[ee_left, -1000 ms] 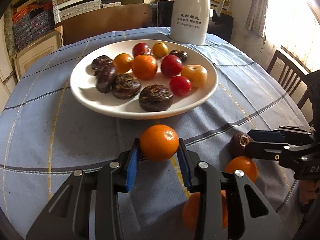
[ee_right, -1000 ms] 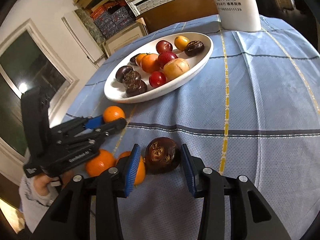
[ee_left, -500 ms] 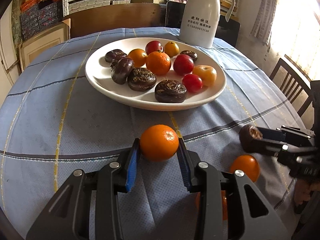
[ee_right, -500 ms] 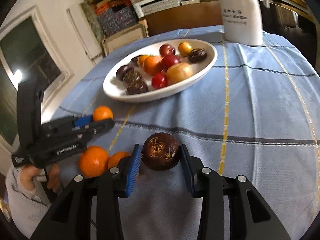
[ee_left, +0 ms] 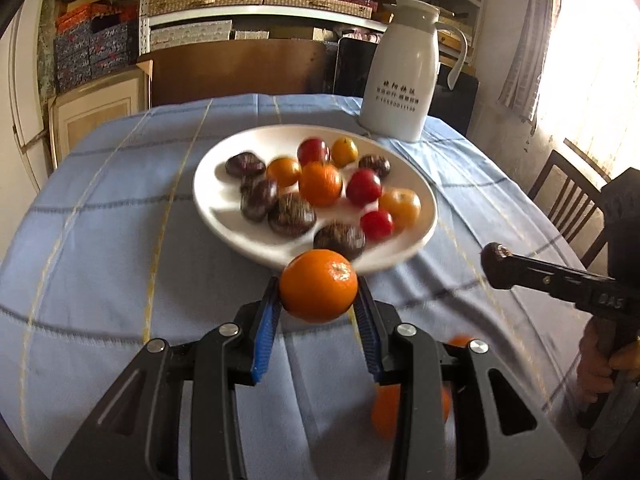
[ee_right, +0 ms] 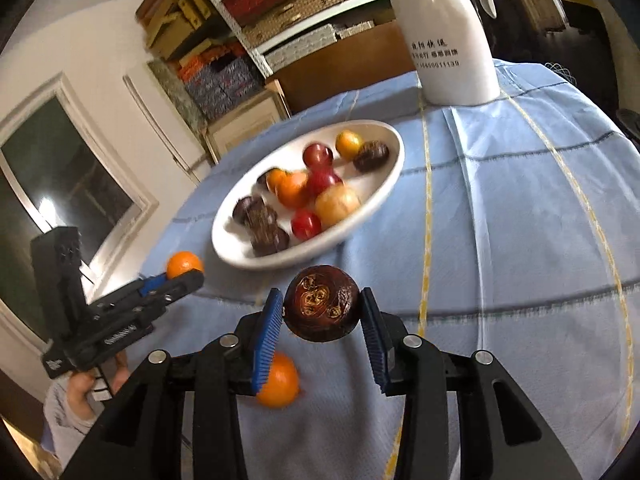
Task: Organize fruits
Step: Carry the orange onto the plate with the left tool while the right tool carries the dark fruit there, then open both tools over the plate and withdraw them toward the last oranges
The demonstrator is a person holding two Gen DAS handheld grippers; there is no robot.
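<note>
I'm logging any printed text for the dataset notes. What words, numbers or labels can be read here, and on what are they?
White thermos jug: two lines of Chinese characters, too blurred to read.
Below them, a phone-style number, roughly "15850011139"; the digits are uncertain.
Right gripper, on its body in the left wrist view: "DAS", partly cut off.
Left gripper, on its side in the right wrist view: white lettering, too small to read.

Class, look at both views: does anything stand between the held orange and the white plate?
Nothing visible does. The left tool grips the orange above bare blue tablecloth, just short of the plate's near rim.
</note>
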